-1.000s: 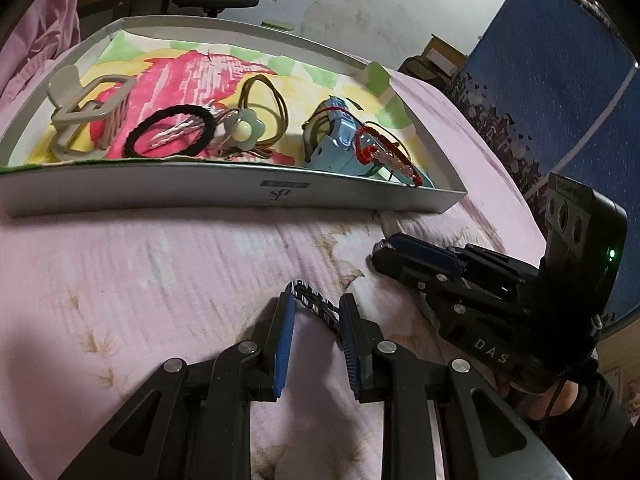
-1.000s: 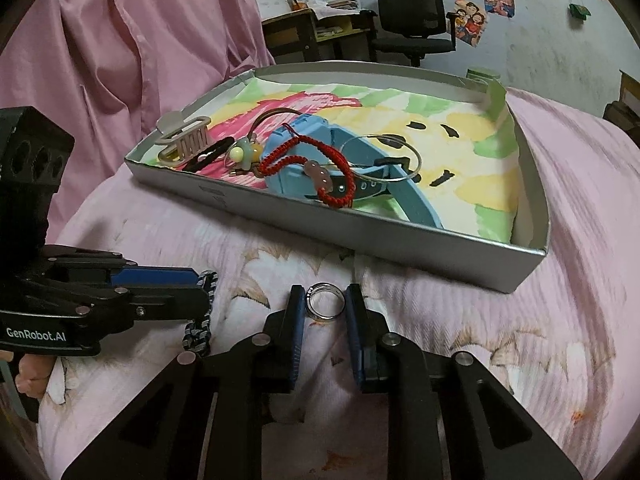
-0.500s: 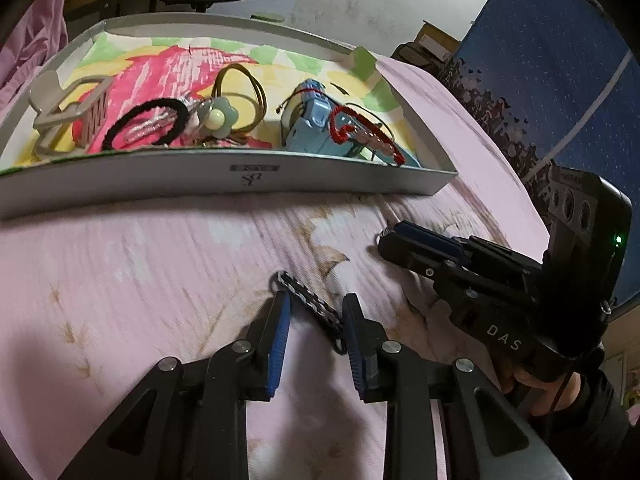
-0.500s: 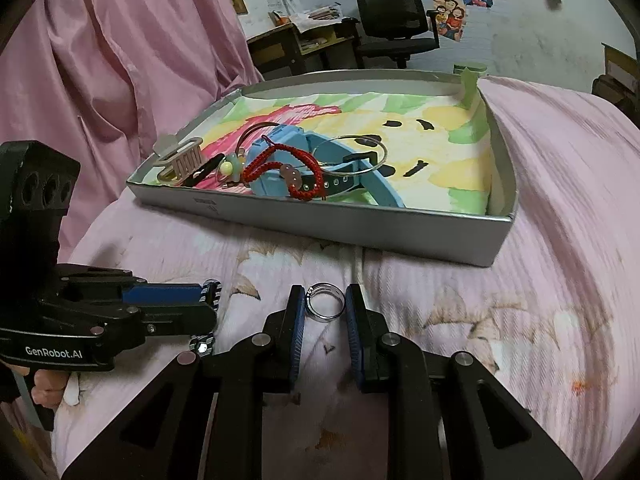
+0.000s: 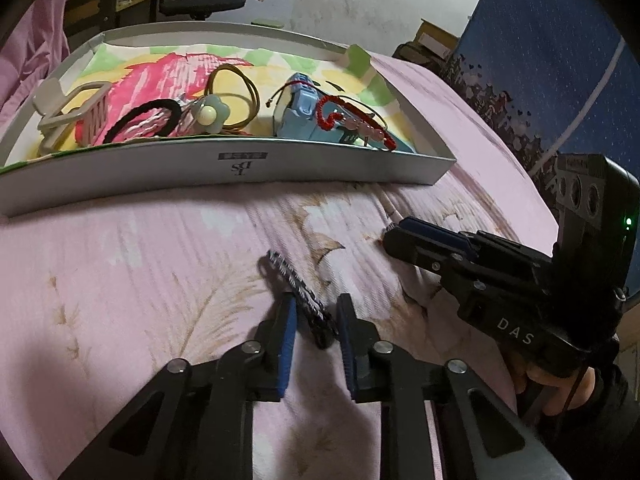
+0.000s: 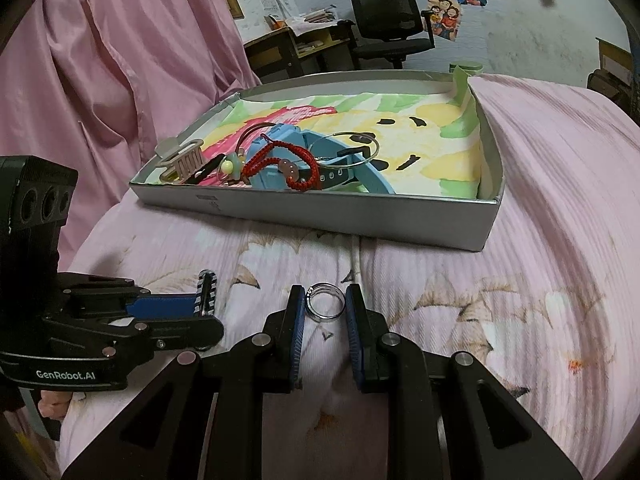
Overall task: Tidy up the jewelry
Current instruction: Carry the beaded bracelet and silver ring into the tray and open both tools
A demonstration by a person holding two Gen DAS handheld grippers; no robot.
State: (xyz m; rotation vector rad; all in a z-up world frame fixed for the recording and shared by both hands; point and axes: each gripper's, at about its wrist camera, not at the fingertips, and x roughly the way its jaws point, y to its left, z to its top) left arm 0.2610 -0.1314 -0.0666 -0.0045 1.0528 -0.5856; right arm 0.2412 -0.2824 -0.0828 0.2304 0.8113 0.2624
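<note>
A black-and-white checkered hair clip (image 5: 288, 276) lies slantwise between the fingers of my left gripper (image 5: 316, 308), just over the pink bedspread. The jaws are closing and both pads touch the clip. In the right wrist view the same clip (image 6: 207, 284) sticks out of the left gripper (image 6: 204, 312) at the left. My right gripper (image 6: 324, 300) is shut on a silver ring (image 6: 316, 291), low over the bedspread. It appears at the right of the left wrist view, the right gripper (image 5: 394, 236) seen side-on. The shallow white box (image 5: 240, 164) stands beyond both.
The box (image 6: 340, 216) has a colourful paper lining and holds a beige claw clip (image 5: 72, 112), a black hair tie (image 5: 140, 120), a blue watch (image 5: 304, 116), a red braided bracelet (image 6: 280, 164) and a silver bangle (image 6: 348, 152). A pink curtain (image 6: 120, 60) hangs at the left. An office chair (image 6: 388, 20) stands behind.
The left jaws widened slightly, then narrowed onto the hair clip, which now lies more slantwise. The right gripper kept hold of the ring and barely moved.
</note>
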